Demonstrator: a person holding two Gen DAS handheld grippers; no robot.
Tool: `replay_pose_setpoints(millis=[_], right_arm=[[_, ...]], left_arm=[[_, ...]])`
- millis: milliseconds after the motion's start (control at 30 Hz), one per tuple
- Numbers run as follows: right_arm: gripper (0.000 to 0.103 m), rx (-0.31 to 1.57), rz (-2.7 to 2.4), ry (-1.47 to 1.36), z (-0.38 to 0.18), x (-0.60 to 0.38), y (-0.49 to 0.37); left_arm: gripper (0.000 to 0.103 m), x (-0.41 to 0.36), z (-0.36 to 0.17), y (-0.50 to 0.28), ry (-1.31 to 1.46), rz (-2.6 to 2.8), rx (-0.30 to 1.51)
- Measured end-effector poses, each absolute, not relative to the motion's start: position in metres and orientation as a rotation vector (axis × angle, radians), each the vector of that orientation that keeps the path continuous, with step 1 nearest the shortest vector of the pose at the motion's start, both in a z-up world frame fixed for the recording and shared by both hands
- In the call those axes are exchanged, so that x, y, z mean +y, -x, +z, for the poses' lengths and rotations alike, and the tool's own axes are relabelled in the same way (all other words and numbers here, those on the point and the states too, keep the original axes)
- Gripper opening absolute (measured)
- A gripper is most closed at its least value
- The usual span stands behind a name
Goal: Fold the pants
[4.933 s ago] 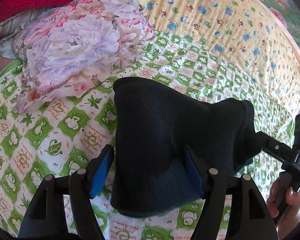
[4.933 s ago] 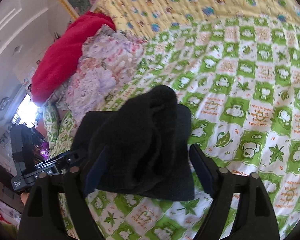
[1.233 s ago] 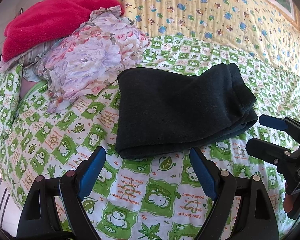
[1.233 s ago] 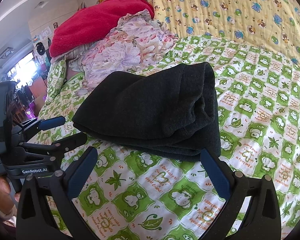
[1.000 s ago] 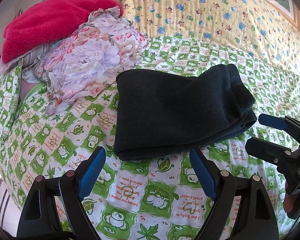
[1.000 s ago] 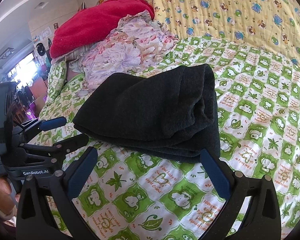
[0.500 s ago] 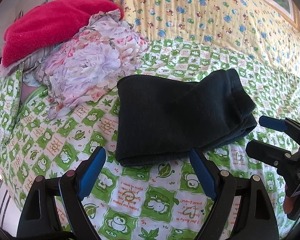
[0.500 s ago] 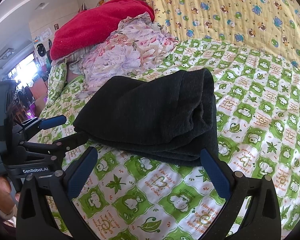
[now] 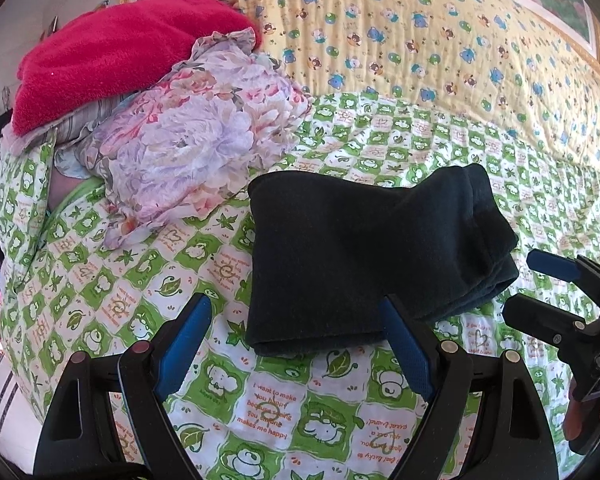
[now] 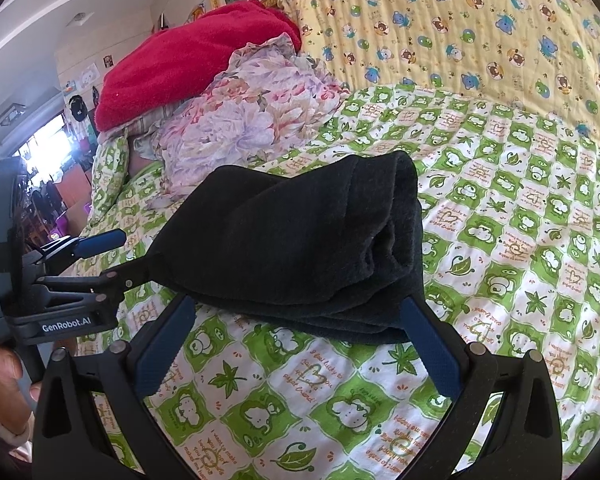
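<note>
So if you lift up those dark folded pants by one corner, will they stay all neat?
Probably not. The folded pants look like soft, thick fleece with several loose layers stacked at one end, so they would likely flop and unfold. The fuzzy surface should grip a claw rather than slip. They look bulky but probably light.

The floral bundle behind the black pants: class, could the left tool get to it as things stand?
Probably yes. The left tool is open and holds nothing, and the floral bundle lies ahead on its left, beside the folded pants, with only bare quilt between.
</note>
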State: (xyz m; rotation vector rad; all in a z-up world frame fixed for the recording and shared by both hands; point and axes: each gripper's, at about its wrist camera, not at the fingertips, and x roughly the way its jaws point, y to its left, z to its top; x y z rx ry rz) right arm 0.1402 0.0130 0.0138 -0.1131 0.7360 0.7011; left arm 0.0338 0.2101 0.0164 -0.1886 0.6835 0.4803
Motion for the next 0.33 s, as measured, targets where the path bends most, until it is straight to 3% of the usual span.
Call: replay_pose_setpoints(millis=[333], right_arm=[[0.102, 0.73, 0.696, 0.119, 0.0174, 0.0121, -0.1382]], left_arm=[[0.086, 0.2071, 0.0183, -0.0334, 0.188, 0.47, 0.688]])
